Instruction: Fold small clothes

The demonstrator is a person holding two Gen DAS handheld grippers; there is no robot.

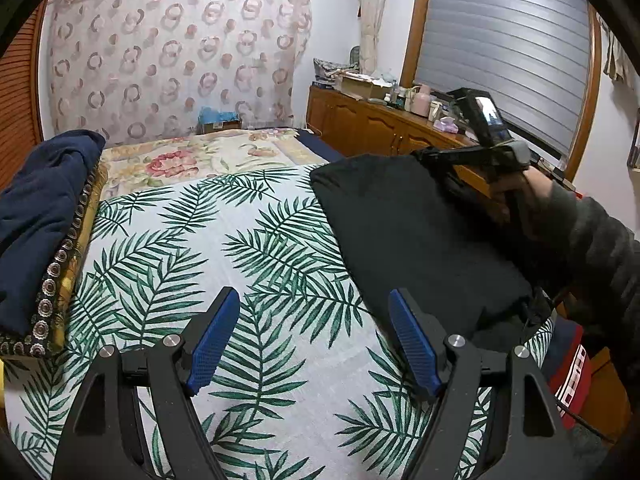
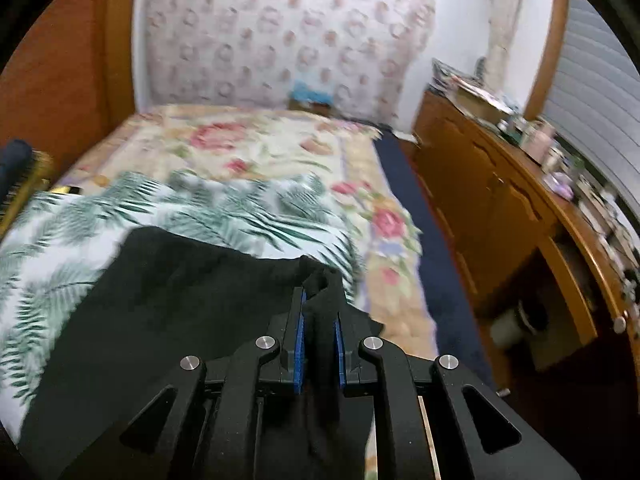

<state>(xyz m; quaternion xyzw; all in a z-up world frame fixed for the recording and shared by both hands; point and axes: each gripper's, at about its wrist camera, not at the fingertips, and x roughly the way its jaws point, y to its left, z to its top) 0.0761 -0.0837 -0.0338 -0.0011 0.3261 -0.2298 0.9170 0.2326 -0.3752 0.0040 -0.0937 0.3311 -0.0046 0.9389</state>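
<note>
Garment: a black cloth (image 1: 420,240) lies on the bed (image 1: 256,240), on the palm-leaf sheet, toward the bed's right edge near the wooden cabinet (image 1: 360,124).
Right claw: the right claw (image 2: 320,320) is pressed together on a bunched fold at the cloth's far right corner; black fabric fills the narrow gap between the blue pads (image 2: 299,344).
Cloth to right claw: most of the cloth spreads left of and below the pinch; the gripped corner stands raised above the sheet.
Left claw: the left claw (image 1: 310,340) is spread wide with only sheet between its pads. The cloth's near left edge lies just beside its right finger; touching cannot be told.
Long axis: in the left view the cloth runs from near right to far left, its far corner toward the floral quilt (image 1: 192,160).
Hand: the right hand (image 1: 520,200) grips the claw's handle over the cloth's far right edge.
Elsewhere: a navy garment (image 1: 40,216) sits folded on a cushion at the bed's left.
</note>
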